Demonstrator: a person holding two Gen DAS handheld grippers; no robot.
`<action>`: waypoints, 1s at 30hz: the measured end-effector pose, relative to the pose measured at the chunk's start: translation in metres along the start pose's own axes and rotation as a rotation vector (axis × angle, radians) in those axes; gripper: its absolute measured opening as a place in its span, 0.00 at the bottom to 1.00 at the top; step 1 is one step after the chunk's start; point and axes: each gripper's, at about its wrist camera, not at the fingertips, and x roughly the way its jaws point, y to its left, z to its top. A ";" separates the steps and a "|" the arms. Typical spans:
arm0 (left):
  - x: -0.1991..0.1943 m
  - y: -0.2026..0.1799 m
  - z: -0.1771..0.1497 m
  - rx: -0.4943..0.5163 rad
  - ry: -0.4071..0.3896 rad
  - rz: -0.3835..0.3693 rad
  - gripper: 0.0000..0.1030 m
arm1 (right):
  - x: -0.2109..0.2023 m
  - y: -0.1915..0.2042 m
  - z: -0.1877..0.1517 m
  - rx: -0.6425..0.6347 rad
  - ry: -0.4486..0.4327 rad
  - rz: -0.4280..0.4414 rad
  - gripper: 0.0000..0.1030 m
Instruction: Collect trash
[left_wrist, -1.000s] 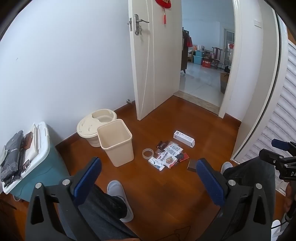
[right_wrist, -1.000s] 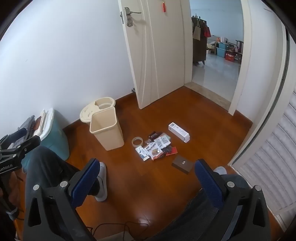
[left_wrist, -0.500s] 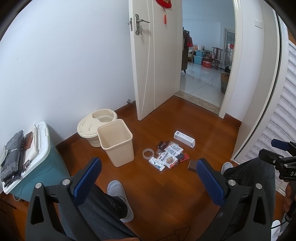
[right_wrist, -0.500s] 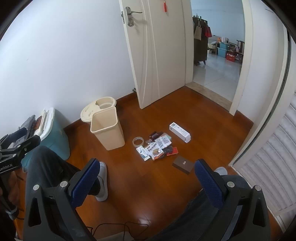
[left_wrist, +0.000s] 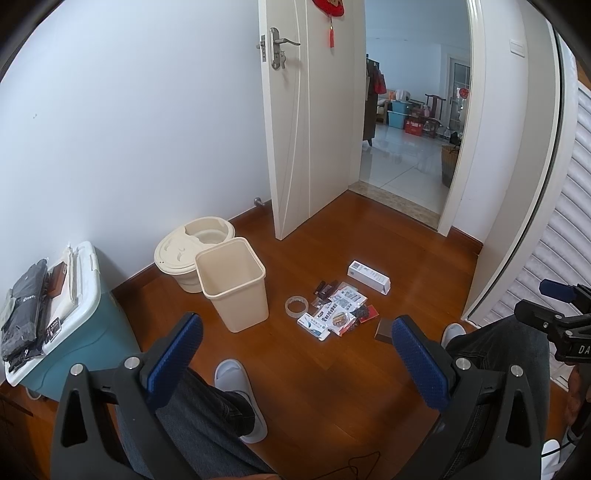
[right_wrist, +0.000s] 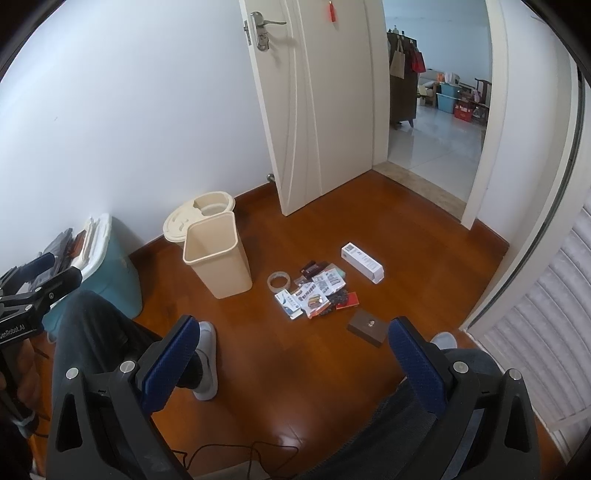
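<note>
A white door (left_wrist: 314, 122) is standing ajar in the upper middle of the frame, opening onto a tiled room beyond. Below it the wooden floor (left_wrist: 332, 387) is filling the lower half. At the far left a teal storage box (left_wrist: 70, 332) with a white lid is sitting against the wall, dark folded items lying on top. A beige trash bin (left_wrist: 236, 284) is standing upright left of centre, mouth open, touching a round beige lidded container (left_wrist: 188, 251) behind it.

A person is sitting low, legs in dark trousers and pale slippers (left_wrist: 240, 395) showing at the bottom. The left gripper (left_wrist: 295, 354) is hanging well above the floor with its blue-padded jaws spread wide, grasping nothing; the right gripper (right_wrist: 291, 354) is likewise released and empty.

The trash is lying on the floor just right of the bin, in the centre of the frame: a white carton (left_wrist: 369, 277) farthest right, a dark brown flat box (right_wrist: 365, 326) nearest the person, a cluster of printed wrappers (left_wrist: 336, 314), and a clear tape roll (left_wrist: 296, 305) between the wrappers and the bin.
</note>
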 end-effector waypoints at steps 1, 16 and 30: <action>0.000 0.000 0.000 0.000 0.000 0.000 1.00 | 0.000 0.001 0.000 0.000 0.000 0.000 1.00; 0.001 0.002 0.002 0.001 0.004 0.000 1.00 | 0.003 0.000 0.002 0.004 0.007 0.004 1.00; 0.001 0.001 0.003 0.003 0.006 0.002 1.00 | 0.004 -0.001 0.002 0.008 0.011 0.007 1.00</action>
